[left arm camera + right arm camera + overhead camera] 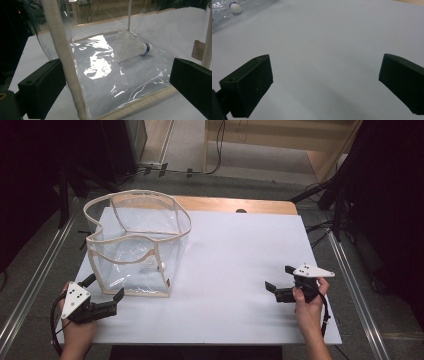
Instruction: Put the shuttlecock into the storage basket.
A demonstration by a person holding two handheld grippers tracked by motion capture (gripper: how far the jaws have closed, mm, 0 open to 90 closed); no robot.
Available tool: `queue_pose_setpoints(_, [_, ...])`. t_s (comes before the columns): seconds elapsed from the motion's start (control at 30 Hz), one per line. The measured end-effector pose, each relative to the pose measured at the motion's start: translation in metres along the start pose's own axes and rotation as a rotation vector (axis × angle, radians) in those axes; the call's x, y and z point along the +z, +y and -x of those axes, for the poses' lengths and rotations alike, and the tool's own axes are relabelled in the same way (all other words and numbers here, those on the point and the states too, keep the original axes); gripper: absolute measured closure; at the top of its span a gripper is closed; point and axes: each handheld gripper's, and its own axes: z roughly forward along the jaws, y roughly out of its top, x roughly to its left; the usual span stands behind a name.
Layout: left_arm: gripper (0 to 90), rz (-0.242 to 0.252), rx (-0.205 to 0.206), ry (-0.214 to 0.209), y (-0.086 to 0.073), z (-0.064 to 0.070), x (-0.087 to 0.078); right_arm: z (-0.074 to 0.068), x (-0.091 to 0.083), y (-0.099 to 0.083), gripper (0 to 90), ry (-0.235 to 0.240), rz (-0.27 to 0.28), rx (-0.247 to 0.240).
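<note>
Shuttlecock (132,46) lies on its side inside the clear bag (135,245); glare blurs its feathers. Your left gripper (106,289) stands wide open astride the bag's near corner seam. Your right gripper (280,279) hovers wide open, well apart, over the table (240,250).

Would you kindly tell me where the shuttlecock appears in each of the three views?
High view: the shuttlecock lies left of centre, inside the clear bag, near its front right corner.
Left gripper view: upper middle, on the bag floor, cork end to the right.
Right gripper view: top left corner, white cork seen through the plastic.
Shared landmark: the white table surface.
</note>
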Motion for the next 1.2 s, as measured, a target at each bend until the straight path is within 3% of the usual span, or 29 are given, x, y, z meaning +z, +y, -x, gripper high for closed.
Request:
queue_pose_setpoints(0.97, [1.0,-0.002,-0.001,0.0,0.0,0.0,0.0,0.017,-0.027,-0.028,0.0,-0.061,-0.005,0.04])
queue_pose_setpoints(1.2, [1.0,-0.002,-0.002,0.0,0.0,0.0,-0.001,0.021,-0.033,-0.035,0.0,-0.068,0.015,0.044])
